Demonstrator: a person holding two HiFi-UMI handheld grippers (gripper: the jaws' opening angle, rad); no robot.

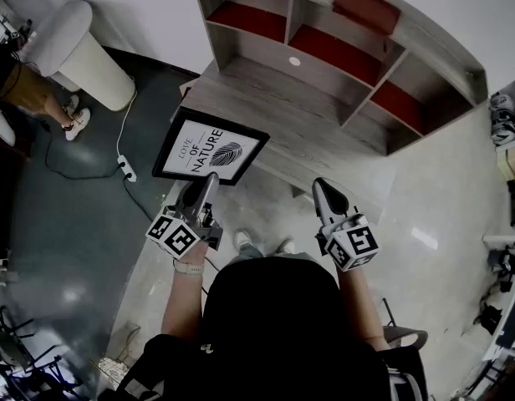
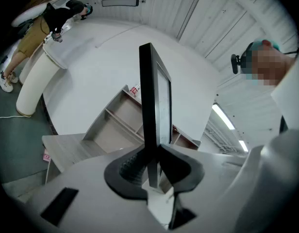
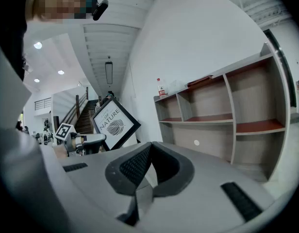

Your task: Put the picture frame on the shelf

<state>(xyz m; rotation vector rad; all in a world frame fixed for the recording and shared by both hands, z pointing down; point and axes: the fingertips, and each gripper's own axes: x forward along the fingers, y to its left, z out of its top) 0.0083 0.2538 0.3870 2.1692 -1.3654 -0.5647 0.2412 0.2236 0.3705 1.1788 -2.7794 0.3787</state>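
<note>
Holding picture frame (image 1: 211,149) before shelf (image 1: 284,125).
Left gripper (image 1: 203,182) is clamping its lower edge to set it upright; right gripper (image 1: 324,192) idling closed.

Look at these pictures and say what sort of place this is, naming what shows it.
Probably an indoor workspace or lab, not a home: a wooden shelf unit stands on a glossy floor, a power strip trails cable across it, and a staircase shows beyond.

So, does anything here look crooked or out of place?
Only the picture frame: it hangs tilted in the air, clamped by one edge in the left tool, in front of the shelf. Nothing looks spilled or broken.
</note>
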